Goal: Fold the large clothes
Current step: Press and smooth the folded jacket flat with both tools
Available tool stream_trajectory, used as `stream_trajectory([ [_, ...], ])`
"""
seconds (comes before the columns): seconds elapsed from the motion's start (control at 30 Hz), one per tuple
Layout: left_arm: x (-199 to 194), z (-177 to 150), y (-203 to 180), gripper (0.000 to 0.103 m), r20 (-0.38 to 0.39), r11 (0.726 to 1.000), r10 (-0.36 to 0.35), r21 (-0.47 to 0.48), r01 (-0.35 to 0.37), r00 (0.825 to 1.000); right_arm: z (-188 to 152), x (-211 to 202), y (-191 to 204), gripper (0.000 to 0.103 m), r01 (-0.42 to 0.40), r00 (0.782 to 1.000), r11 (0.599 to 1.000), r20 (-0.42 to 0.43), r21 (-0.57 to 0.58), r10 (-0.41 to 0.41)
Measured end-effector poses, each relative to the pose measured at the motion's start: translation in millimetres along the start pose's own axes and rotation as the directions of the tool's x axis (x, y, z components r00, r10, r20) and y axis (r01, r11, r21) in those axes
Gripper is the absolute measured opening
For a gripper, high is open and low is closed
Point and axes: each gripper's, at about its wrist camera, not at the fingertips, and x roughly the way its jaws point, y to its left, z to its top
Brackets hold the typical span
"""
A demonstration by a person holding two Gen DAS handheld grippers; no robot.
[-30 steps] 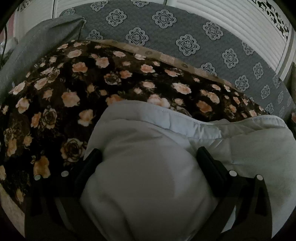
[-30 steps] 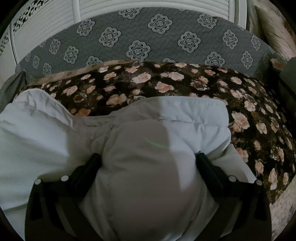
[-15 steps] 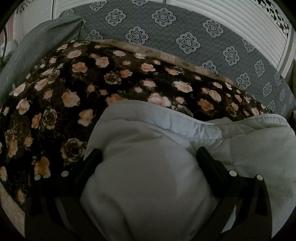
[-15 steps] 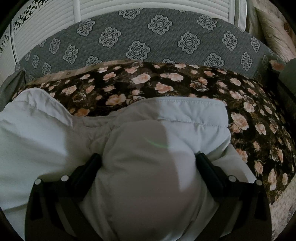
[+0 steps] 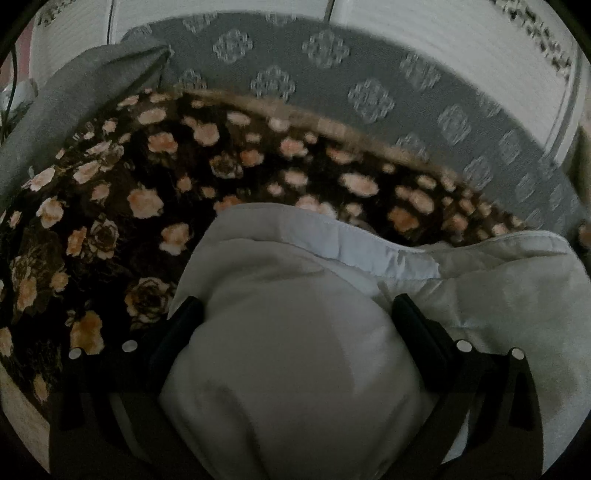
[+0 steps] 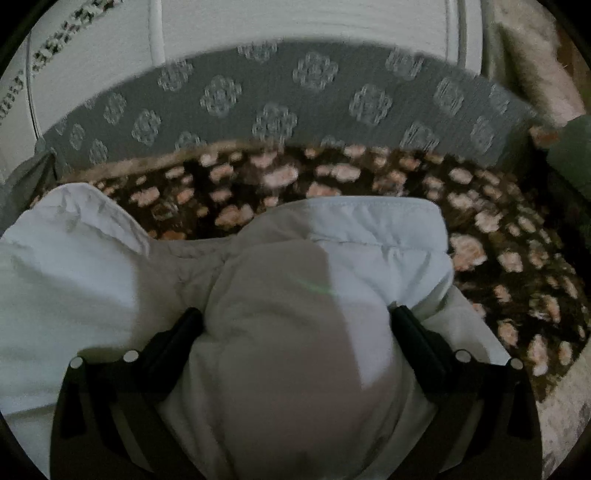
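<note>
A white padded garment (image 5: 498, 295) lies bunched on a dark floral blanket (image 5: 110, 221). In the left wrist view a thick bulge of it fills the space between my left gripper's (image 5: 295, 301) black fingers (image 5: 181, 325), which stand wide apart and press its sides. The right wrist view shows the same garment (image 6: 74, 266) spreading to the left, with another bulge squeezed between my right gripper's (image 6: 297, 312) fingers (image 6: 413, 332). The garment's stitched hem runs just beyond each gripper. Both views are blurred by motion.
The floral blanket (image 6: 509, 236) covers a seat. Behind it rises a grey backrest (image 5: 369, 99) with medallion patterns, and a white slatted wall (image 6: 295, 22) stands beyond. A grey cushion (image 5: 74, 99) sits at the far left. Pale fabric (image 6: 528, 55) hangs at the far right.
Both cameras have swung upward: the backrest and blanket sit lower in view and are blurred. The garment bulges have stayed fixed between the fingers.
</note>
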Motion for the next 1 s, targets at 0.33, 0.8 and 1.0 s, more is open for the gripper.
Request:
stream_trajectory([
  [0.33,-132.1,-4.6,-62.1,0.100,0.280,0.993,-0.026,0.119,-0.008,0.960,9.4,-106.2,19.3,0.101,-0.047,0.981,0.999,0.189,0.018,0.043],
  [0.8,-18.0,-28.4,-148.1,0.100,0.032,0.929,0.063,0.364,-0.070,0.998,-9.9,-3.3,68.0,0.102,0.075,0.997,0.990,-0.009,-0.119,-0.077],
  [1.0,12.7,-17.2,-149.0,0.100,0.028,0.928,0.065,0.366,-0.071,0.997,-2.9,27.0,76.8,0.102,0.090,0.996,0.990,0.002,-0.112,-0.090],
])
